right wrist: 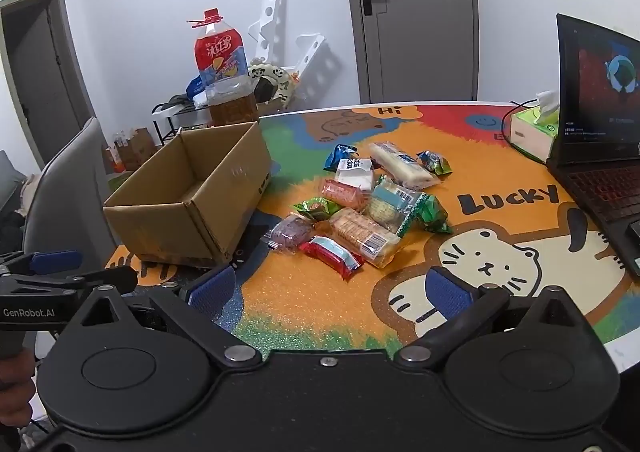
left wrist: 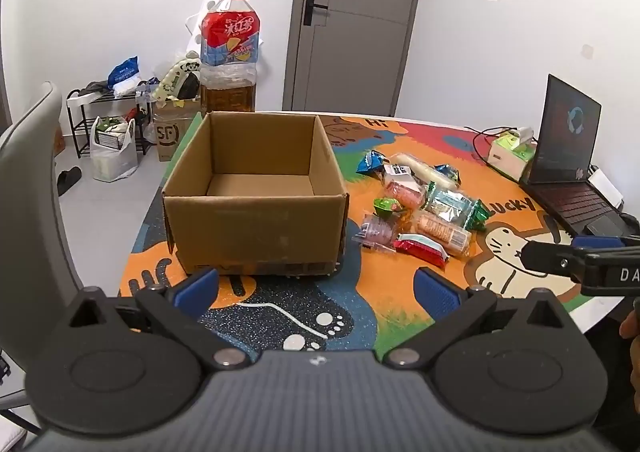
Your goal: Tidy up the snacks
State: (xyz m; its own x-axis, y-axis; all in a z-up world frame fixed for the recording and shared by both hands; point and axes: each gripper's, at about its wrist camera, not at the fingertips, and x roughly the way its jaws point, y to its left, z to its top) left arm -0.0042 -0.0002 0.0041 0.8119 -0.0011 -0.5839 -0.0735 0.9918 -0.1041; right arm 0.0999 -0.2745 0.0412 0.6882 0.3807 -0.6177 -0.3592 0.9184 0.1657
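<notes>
An open, empty cardboard box (left wrist: 256, 228) stands on the colourful table mat; it also shows at the left in the right wrist view (right wrist: 176, 219). A heap of wrapped snacks (left wrist: 420, 203) lies to its right, including a red packet (right wrist: 332, 258) and a cracker pack (right wrist: 362, 232). My left gripper (left wrist: 316, 288) is open and empty, just in front of the box. My right gripper (right wrist: 330, 290) is open and empty, short of the red packet. The right gripper's side shows at the left wrist view's right edge (left wrist: 560, 252).
A laptop (right wrist: 600, 131) stands open at the table's right edge, with a tissue box (right wrist: 534, 127) and cable beside it. A large tea bottle (left wrist: 228, 55) stands behind the box. A grey chair (left wrist: 32, 179) is at the left. Bags and a rack clutter the floor.
</notes>
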